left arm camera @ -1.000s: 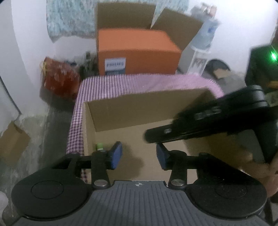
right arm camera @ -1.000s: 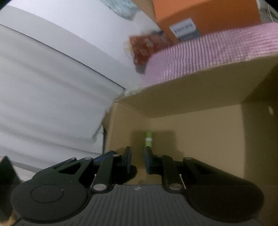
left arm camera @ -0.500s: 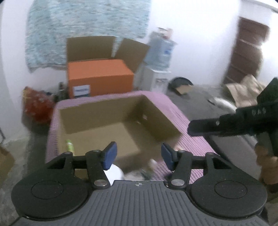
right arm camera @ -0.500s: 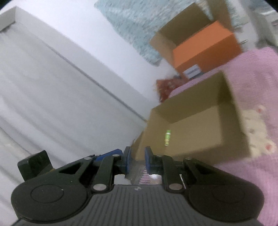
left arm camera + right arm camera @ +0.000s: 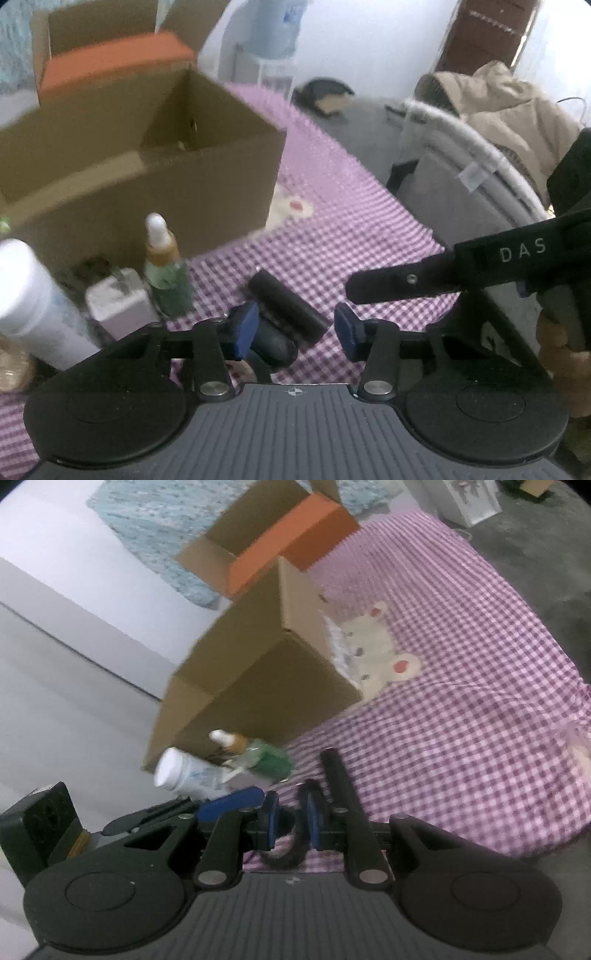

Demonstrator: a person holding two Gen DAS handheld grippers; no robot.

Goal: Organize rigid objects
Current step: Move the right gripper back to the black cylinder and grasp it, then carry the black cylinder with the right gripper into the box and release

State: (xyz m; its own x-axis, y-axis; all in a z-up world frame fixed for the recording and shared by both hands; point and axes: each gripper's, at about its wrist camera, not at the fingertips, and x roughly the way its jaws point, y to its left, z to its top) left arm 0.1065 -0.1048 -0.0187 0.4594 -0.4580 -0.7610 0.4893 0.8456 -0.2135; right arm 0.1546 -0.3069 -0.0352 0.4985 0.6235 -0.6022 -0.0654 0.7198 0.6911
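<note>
Grippers over a checked cloth beside an open box.

Left wrist view: the left gripper (image 5: 291, 326) sat low in the frame, jaws closing with a gap, a black cylinder (image 5: 288, 306) lying on the cloth (image 5: 351, 229) between them, pads not pressing it. A dropper bottle (image 5: 166, 269), a white block (image 5: 118, 302) and a white bottle (image 5: 33, 306) stood at lower left, before the box (image 5: 147, 173). The right gripper's arm (image 5: 461, 273) reached in from the right.
Right wrist view: the right gripper (image 5: 290, 819) was nearly shut, low centre; whether it held the dark shape (image 5: 284, 856) below its pads, I cannot tell. The bottles sat left of centre, against the box (image 5: 258, 675).
</note>
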